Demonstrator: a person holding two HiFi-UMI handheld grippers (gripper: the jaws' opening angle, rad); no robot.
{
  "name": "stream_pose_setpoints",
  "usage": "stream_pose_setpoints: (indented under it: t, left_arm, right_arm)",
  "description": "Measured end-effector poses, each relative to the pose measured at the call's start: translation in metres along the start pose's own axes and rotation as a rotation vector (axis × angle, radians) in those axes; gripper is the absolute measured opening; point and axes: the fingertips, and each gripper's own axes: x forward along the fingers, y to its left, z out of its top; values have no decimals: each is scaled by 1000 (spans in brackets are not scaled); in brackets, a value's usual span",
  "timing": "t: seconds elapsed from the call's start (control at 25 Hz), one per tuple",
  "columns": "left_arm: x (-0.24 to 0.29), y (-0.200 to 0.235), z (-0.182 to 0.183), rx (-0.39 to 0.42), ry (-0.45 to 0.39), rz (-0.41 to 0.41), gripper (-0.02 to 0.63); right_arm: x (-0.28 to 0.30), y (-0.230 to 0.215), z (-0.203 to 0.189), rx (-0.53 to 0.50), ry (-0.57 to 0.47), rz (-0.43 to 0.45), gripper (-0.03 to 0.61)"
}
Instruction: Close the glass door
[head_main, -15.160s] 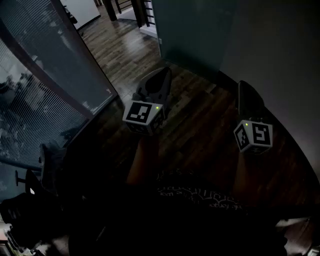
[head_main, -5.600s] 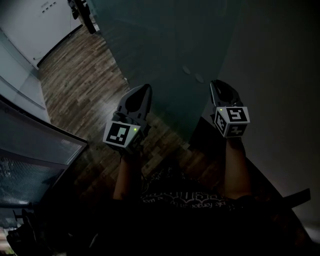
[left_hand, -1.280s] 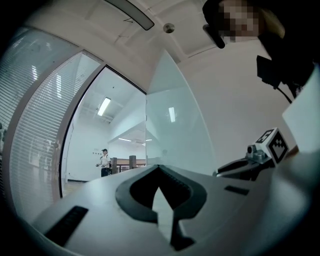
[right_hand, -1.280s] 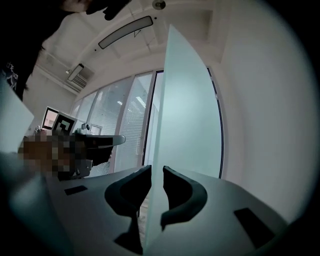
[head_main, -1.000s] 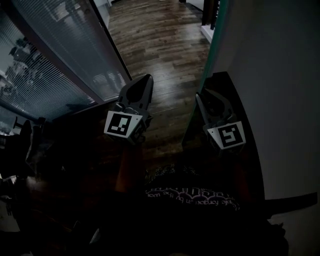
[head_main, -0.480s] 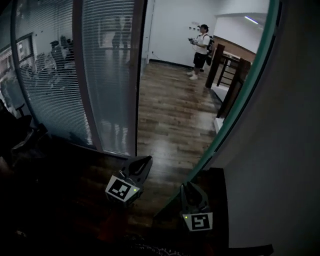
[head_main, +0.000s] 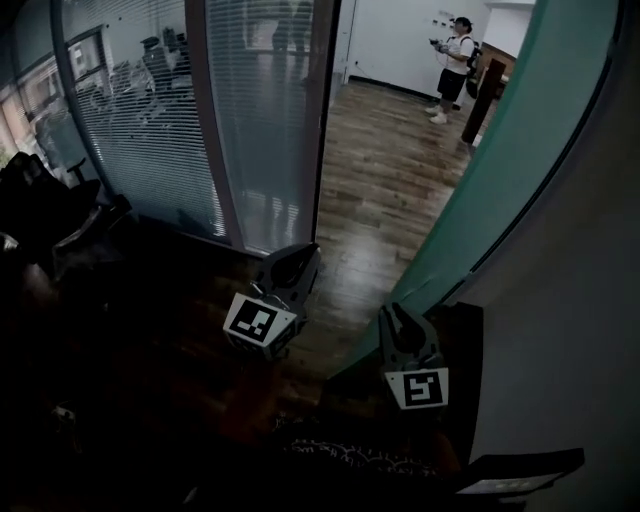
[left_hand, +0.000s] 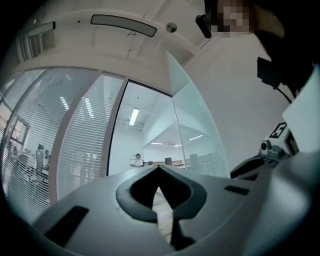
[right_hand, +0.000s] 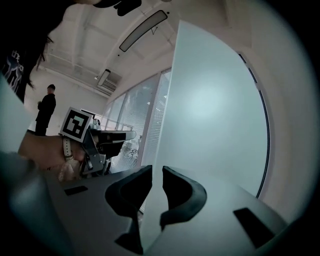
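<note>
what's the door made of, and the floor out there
Glass door: seemingly frosted glass, milky and matte rather than clear, with a green tint seen at an angle. Floor: wood or wood-look planks, dark brown with a semi-gloss finish; plank seams show and light reflects off it.

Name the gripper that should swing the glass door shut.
Right. The right gripper grips the edge of the glass door between its jaws; the left gripper is shut, empty and clear of the door.

Glass door: frosted, teal-green, tall flat pane, upright. Standing open, swung away from the frame. In head view, slanting from top right down to lower centre. Free vertical edge pinched between jaws of right gripper.
</note>
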Motion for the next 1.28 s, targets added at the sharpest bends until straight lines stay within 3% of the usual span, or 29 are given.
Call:
stream_pose_setpoints:
  t: [0.28, 0.52, 0.76, 1.28]
  left_arm:
    - [-19, 28, 9, 36, 27, 97, 2]
    - [-27, 50, 5, 58, 49, 127, 2]
    - [-17, 74, -9, 20, 68, 86, 2]
    - [10, 149, -12, 27, 60, -63, 2]
  right_arm:
    - [39, 6, 11, 13, -21, 79, 66]
    - [71, 13, 14, 43, -32, 97, 63]
    - [101, 12, 19, 50, -22, 59, 63]
    - [156, 19, 25, 98, -1, -94, 63]
